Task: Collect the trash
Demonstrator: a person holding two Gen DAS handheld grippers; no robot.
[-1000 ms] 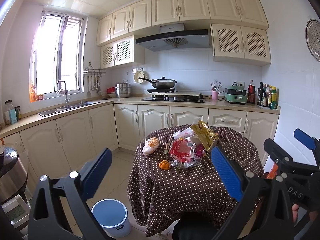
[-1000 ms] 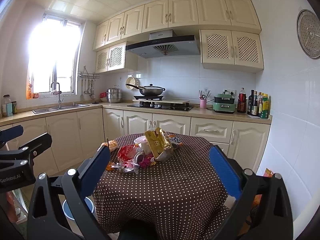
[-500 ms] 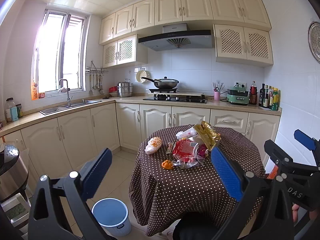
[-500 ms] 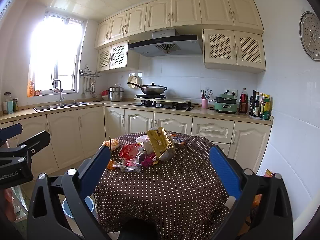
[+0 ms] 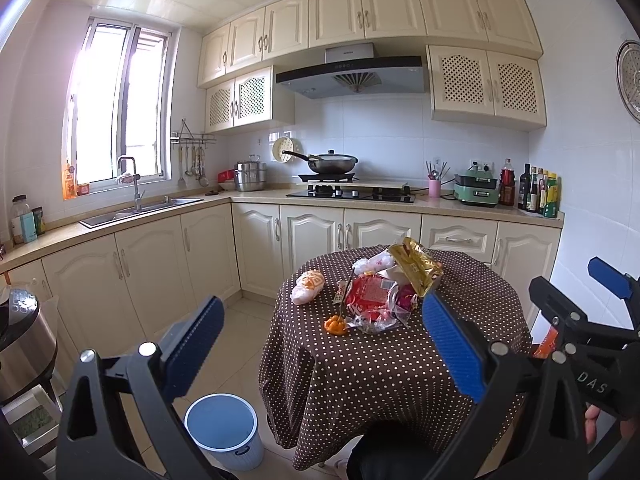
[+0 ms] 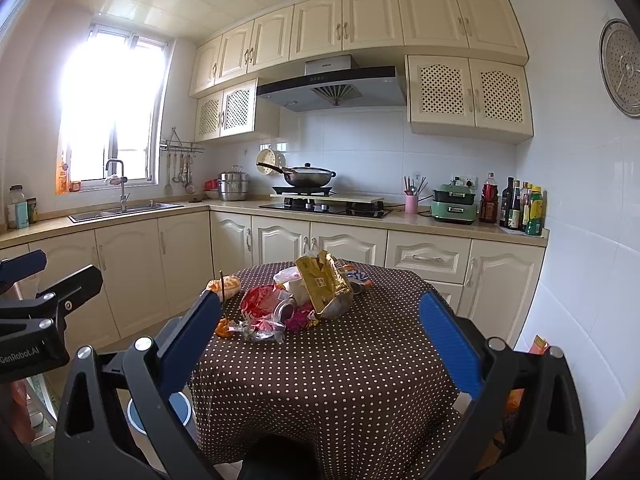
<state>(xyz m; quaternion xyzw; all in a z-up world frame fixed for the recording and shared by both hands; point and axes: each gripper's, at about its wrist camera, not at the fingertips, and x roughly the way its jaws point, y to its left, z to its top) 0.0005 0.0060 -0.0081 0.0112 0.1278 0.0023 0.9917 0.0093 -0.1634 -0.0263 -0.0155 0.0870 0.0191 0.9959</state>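
Kitchen table [image 5: 392, 368] at twelve o'clock holds the heaped wrappers [image 5: 384, 288]; your left gripper [image 5: 320, 344] and right gripper [image 6: 320, 340] gape wide, empty, ready; bin [image 5: 224, 428] waits at seven.

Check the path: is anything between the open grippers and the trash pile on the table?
Nothing visible. Left gripper and right gripper are both open, facing the trash pile across bare dotted tablecloth. The bin stands on the floor, left of the table.
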